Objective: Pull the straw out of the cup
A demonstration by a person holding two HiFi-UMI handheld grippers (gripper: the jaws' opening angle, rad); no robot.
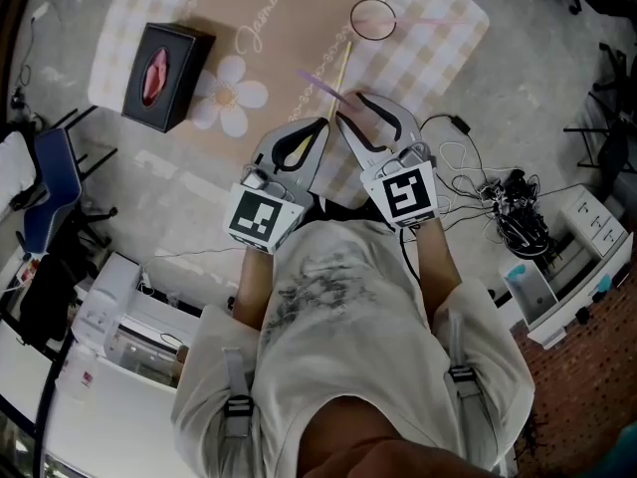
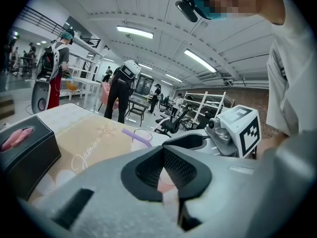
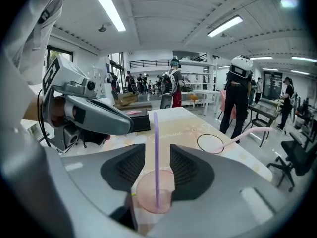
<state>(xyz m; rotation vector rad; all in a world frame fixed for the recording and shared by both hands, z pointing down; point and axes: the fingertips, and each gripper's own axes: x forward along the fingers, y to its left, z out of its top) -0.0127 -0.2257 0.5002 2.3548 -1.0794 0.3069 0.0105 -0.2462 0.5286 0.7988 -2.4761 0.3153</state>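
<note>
Fingers (image 3: 190, 168) of right gripper (image 3: 157, 147) stand apart around straw (image 3: 155, 133); an off-centre pinch may kink it or topple cup (image 3: 147, 198).

I see the box (image 1: 164, 75) left on the mat (image 1: 279, 8), and a cup (image 3: 144, 195) holding a straw (image 3: 156, 143) before a second cup (image 3: 210, 144).

Hall interior: grey speckled floor (image 1: 542, 73) strewn with cables (image 1: 513, 212), white ribbed ceiling (image 3: 163, 14) bearing strip lights (image 3: 113, 11), open shelving racks (image 2: 203, 103), black office chairs (image 2: 171, 125), standing people (image 3: 237, 95).
</note>
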